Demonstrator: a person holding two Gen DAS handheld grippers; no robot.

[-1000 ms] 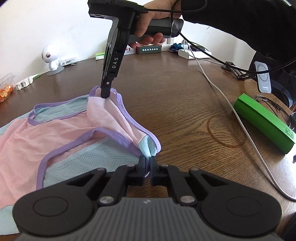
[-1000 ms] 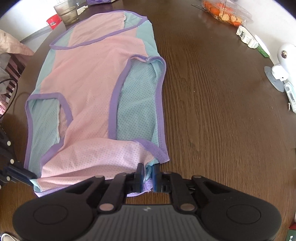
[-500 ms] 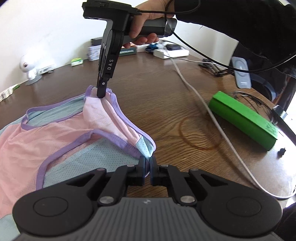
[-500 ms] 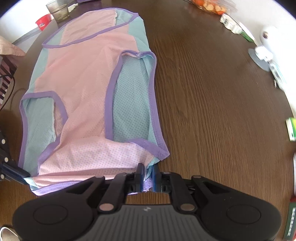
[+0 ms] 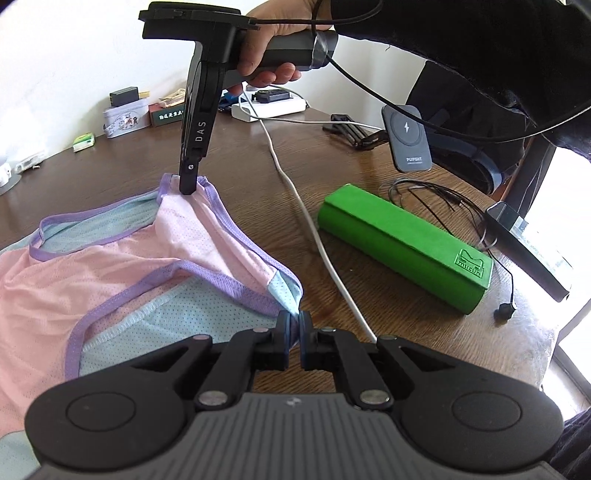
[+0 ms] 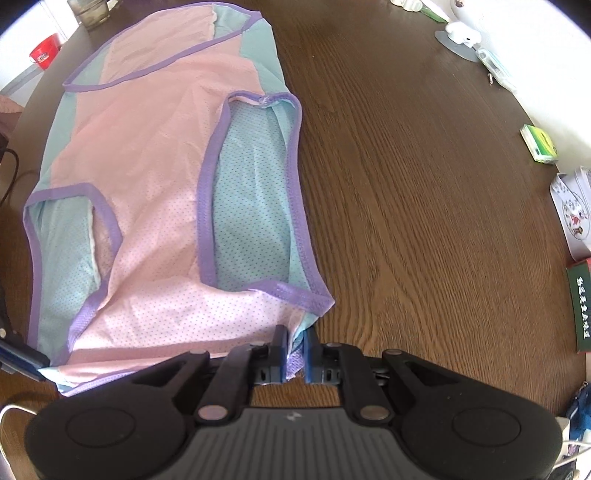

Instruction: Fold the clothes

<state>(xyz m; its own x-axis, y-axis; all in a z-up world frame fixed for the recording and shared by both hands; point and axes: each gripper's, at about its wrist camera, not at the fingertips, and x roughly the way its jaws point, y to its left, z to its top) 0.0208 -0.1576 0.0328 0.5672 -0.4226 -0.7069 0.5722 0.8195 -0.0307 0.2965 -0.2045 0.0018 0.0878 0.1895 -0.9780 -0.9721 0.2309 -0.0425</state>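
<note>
A sleeveless mesh top (image 6: 155, 177), pink and pale blue with purple trim, lies flat along the wooden table (image 6: 424, 184). My left gripper (image 5: 294, 325) is shut on the pale blue shoulder corner of the top (image 5: 284, 291). My right gripper (image 6: 294, 341) is shut on the other shoulder corner, with purple trim between its pads. In the left wrist view the right gripper (image 5: 188, 186) stands almost straight down on the cloth, held by a hand (image 5: 266, 48) in a black sleeve. The fabric between the two grips is slightly lifted.
A green box (image 5: 402, 243), a white cable (image 5: 314, 236), thin black wires (image 5: 443, 199) and a charger stand (image 5: 408, 138) lie to the right. A tin (image 5: 123, 120), small boxes and a power strip (image 5: 269, 107) line the far edge. A glass (image 6: 90, 13) and red cup (image 6: 44, 55) stand beyond the hem.
Both grippers have slid sideways across the table, dragging the held shoulder end of the top with them. The green box and cable now lie closer in the left wrist view.
</note>
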